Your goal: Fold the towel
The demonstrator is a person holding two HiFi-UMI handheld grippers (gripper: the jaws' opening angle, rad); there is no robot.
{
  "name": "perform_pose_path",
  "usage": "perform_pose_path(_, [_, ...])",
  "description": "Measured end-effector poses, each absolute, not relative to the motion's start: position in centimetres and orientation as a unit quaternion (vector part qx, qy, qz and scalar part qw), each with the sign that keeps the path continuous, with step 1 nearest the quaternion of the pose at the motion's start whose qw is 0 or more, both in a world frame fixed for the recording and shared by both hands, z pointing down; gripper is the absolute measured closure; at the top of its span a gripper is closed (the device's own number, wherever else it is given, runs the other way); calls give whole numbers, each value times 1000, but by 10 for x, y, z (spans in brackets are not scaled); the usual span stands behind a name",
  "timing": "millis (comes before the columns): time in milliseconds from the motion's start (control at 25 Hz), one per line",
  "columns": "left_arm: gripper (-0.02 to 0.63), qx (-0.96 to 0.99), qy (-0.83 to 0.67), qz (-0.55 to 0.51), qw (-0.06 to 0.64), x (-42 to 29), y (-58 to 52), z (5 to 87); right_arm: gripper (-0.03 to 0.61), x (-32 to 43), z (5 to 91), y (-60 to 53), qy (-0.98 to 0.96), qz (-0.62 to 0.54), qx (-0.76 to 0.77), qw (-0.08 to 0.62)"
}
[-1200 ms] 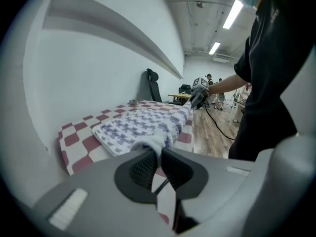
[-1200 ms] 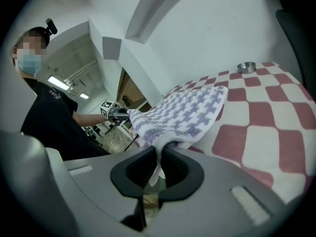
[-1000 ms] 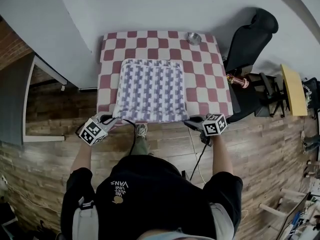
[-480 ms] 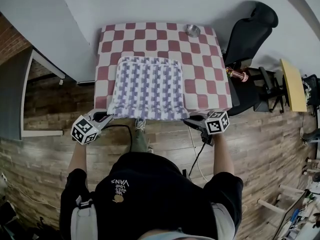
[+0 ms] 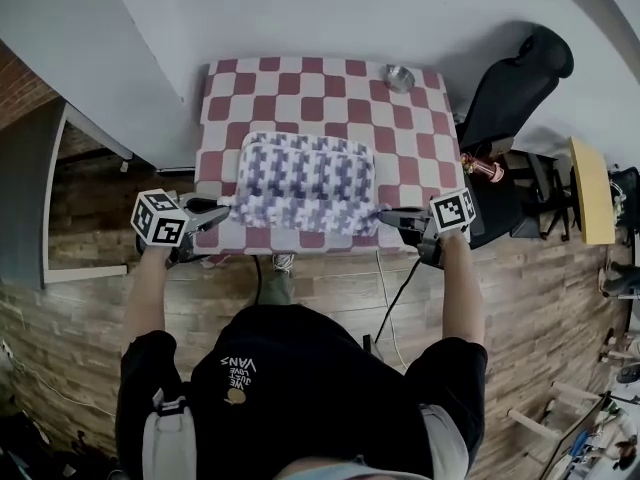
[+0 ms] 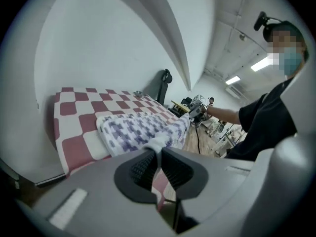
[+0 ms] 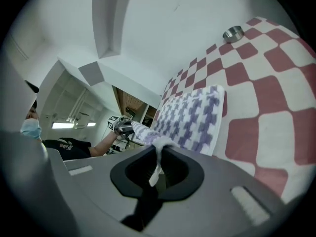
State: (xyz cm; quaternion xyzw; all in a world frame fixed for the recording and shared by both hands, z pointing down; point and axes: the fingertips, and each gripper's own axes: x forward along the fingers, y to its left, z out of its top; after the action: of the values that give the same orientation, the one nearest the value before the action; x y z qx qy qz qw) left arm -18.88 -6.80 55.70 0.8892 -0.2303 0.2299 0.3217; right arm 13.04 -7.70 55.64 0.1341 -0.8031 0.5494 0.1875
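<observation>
The purple-and-white towel [image 5: 308, 183] lies mid-table, its long axis running left to right, with its near edge held up. The left gripper [image 5: 222, 208] and the right gripper [image 5: 385, 216] are each clamped on a near corner. A red-checked tablecloth [image 5: 300, 93] covers the table, with a metal bowl [image 5: 399, 76] at its far right. The floor [image 5: 330, 278] is wood, and a black chair [image 5: 515, 83] stands to the right.

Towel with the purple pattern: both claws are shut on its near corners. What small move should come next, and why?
Probably carry both corners forward together, toward the far edge. The left claw and the right claw each pinch a near corner of the towel, its near edge hangs above the checkered tablecloth, and its far half lies flat, ready to be covered.
</observation>
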Motion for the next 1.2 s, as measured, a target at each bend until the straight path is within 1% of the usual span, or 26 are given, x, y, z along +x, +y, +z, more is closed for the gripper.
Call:
perform_pose_path(360, [589, 858, -248, 204, 400, -192, -179, 584, 551, 127, 572, -168, -780, 569, 187, 181])
perform_pose_path(600, [589, 829, -261, 213, 446, -186, -221, 614, 551, 131, 600, -210, -756, 590, 216, 186])
perform_pose_path(760, [589, 812, -281, 218, 462, -185, -243, 629, 551, 132, 618, -232, -744, 600, 230, 182])
perform_pose_path(920, [588, 800, -310, 231, 459, -185, -254, 644, 546, 135, 639, -246, -731, 602, 262, 185])
perform_pose_path(1000, [586, 797, -325, 232, 453, -185, -259, 649, 506, 138, 649, -252, -724, 600, 286, 184])
perform_pose_path(1120, [577, 793, -339, 226, 454, -183, -264, 651, 348, 152, 652, -257, -714, 601, 323, 155])
perform_pose_path(1200, [524, 794, -337, 218, 456, -181, -263, 649, 337, 166, 649, -254, -716, 584, 352, 150])
